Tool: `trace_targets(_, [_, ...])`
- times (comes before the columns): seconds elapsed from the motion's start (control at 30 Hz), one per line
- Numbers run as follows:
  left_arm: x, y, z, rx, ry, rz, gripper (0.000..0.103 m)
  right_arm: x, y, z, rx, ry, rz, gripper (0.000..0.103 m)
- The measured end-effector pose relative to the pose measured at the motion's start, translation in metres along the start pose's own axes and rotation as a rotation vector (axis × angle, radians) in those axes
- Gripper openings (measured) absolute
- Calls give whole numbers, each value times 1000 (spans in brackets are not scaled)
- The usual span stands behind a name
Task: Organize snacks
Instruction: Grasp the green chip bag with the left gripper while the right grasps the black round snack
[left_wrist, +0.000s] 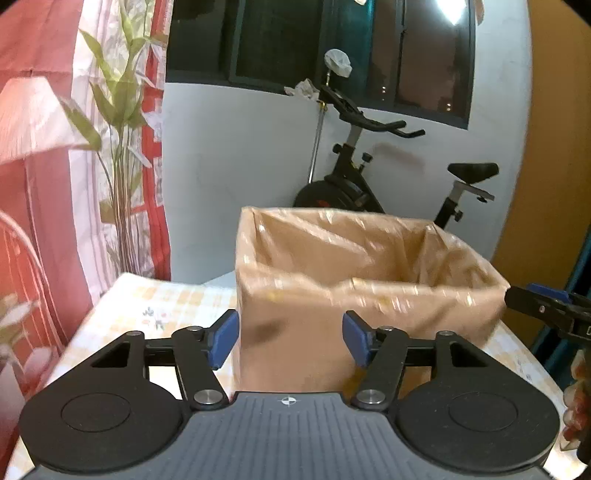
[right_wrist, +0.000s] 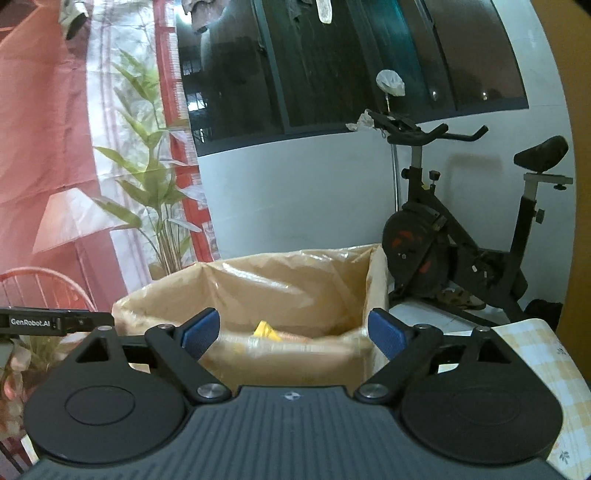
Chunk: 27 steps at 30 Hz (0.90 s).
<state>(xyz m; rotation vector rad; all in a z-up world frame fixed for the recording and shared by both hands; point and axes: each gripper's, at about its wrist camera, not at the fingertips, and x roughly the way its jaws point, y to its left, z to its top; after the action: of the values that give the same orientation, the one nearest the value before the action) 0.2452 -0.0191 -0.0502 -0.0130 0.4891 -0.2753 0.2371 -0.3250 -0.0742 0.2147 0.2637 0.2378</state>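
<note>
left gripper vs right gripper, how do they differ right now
The left gripper stands with a narrower gap than the right gripper. The left faces the outer wall of the box; the right looks over the rim at a yellow packet inside. Both have blue pads, are open and hold nothing.

A lined box (left_wrist: 369, 295) is set on the counter (left_wrist: 162, 306), directly ahead of the left gripper (left_wrist: 290, 341) and the right gripper (right_wrist: 293, 334), each of which is held with jaws apart and nothing between them. A packet (right_wrist: 266, 329) is seen lying inside the box in the right wrist view. Behind the counter an exercise bike (right_wrist: 461, 240) is placed on the floor against the wall under a window (right_wrist: 332, 66), and a plant (left_wrist: 118, 147) is found to the left before a curtain (left_wrist: 37, 147).
</note>
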Motion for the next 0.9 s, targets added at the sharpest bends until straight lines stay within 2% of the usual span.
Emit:
trace_targets(0.2, [5, -4, -40, -44, 71, -23, 66, -17, 17, -39, -21, -5, 12, 90])
trace_targets(0.3, [17, -6, -56, -71, 123, -39, 67, -16, 24, -63, -47, 35, 12, 90])
trace_targets(0.47, [39, -14, -71, -82, 177, -80, 79, -10, 24, -97, -39, 110, -22, 89])
trace_targets(0.6, [61, -20, -79, -94, 224, -94, 79, -6, 21, -112, -16, 144, -40, 88])
trace_targets(0.9, [89, -28, -103, -38, 324, -67, 84, 2, 9, -144, 12, 227, -69, 88])
